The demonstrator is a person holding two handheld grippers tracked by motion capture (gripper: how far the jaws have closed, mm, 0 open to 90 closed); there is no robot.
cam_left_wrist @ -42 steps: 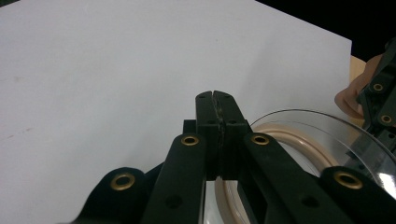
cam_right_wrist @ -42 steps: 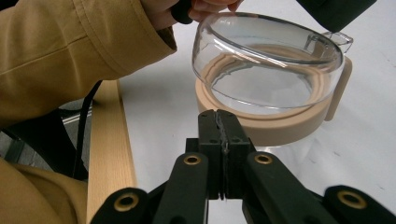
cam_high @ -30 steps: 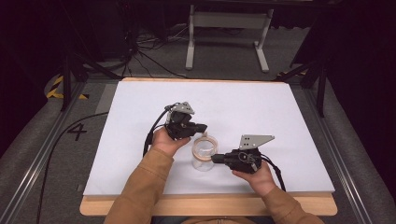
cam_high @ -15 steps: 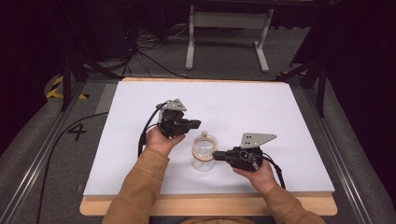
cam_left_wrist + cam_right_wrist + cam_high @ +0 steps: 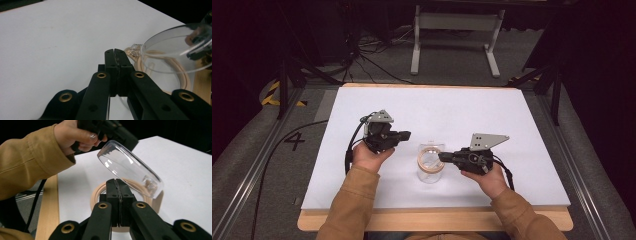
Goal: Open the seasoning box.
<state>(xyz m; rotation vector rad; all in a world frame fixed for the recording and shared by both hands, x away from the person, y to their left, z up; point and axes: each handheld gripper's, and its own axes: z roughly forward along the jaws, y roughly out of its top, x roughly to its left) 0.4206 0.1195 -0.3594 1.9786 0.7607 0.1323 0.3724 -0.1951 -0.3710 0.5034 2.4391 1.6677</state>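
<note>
We see a clear glass jar (image 5: 430, 165) with its hinged lid (image 5: 130, 167) tilted open; contents unclear. Left gripper (image 5: 404, 135) and right gripper (image 5: 443, 157) are both pressed together, pinching nothing.

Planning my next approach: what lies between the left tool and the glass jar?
Only bare white table between the left tool and the glass jar, high view.

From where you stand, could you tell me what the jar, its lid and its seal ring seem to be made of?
Jar: clear, glossy, probably glass; table shows through. Lid: same transparent look with bright reflections, glass or clear plastic. Seal ring: matt beige band, likely rubber or silicone.
</note>
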